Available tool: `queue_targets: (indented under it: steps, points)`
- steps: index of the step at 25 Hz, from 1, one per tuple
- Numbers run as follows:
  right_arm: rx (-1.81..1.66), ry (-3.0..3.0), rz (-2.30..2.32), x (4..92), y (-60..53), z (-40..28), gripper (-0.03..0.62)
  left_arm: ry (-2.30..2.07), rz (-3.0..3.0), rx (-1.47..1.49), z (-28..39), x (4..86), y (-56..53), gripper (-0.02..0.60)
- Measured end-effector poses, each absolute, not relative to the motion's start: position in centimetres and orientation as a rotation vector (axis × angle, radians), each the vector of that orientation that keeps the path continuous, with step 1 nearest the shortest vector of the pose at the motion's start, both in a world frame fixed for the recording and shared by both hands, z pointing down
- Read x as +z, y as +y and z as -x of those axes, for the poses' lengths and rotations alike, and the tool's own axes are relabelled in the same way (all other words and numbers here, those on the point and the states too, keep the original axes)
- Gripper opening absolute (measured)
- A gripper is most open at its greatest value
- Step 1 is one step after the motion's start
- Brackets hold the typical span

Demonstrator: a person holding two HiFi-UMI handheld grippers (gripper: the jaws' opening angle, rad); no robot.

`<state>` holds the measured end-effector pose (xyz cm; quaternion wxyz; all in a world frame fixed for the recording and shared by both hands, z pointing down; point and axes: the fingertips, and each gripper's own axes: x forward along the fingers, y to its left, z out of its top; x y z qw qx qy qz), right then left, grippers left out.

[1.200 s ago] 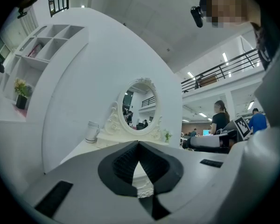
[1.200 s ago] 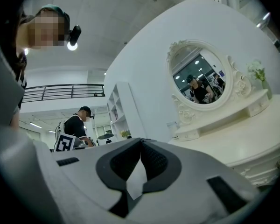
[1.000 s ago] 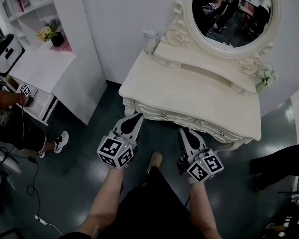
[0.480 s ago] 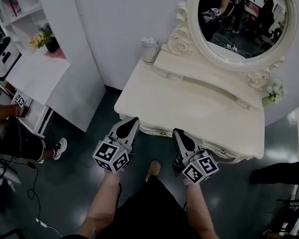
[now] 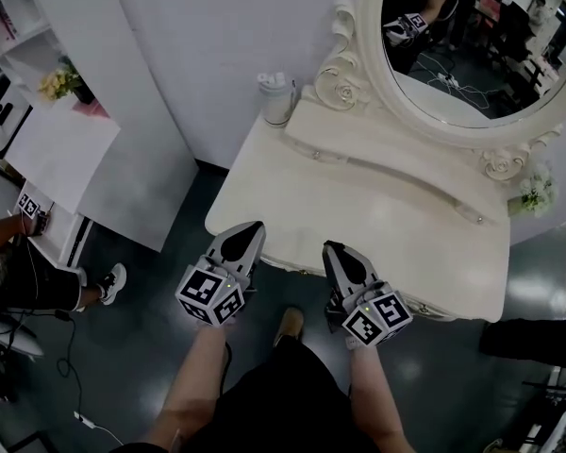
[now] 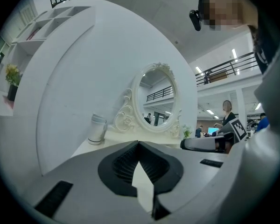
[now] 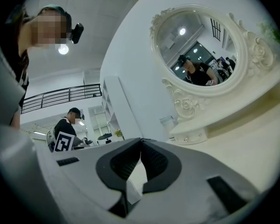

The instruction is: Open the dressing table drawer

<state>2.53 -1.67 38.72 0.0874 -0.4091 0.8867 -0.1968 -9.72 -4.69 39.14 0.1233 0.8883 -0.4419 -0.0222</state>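
Dark glossy floor (image 5: 141, 347) lay below a cream dressing table (image 5: 377, 196) set against a white wall. Its drawer (image 5: 300, 268) sat closed under the front edge, barely showing. Left gripper (image 5: 251, 226) and right gripper (image 5: 331, 247) pointed at that edge, jaws pressed together on nothing. One white cup (image 5: 276, 97) stood at the back left corner.

There is one dressing table (image 5: 358, 206). It carries one oval mirror (image 5: 472, 55) at its back edge, one white cup (image 5: 275, 97) at its back left corner and one bunch of flowers (image 5: 536, 192) at its back right corner. There are two grippers, the left gripper (image 5: 249, 226) and the right gripper (image 5: 331, 246). One potted plant (image 5: 61, 83) stands on one white shelf unit (image 5: 57, 149).
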Motion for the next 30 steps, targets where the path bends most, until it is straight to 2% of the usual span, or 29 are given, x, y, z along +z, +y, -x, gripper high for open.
queue_targets:
  steps: [30]
  points:
    - [-0.760,2.656,1.248,45.8,-15.8,-5.6,0.005,-1.103,-2.599,0.048,1.1,45.5,-19.8,0.002]
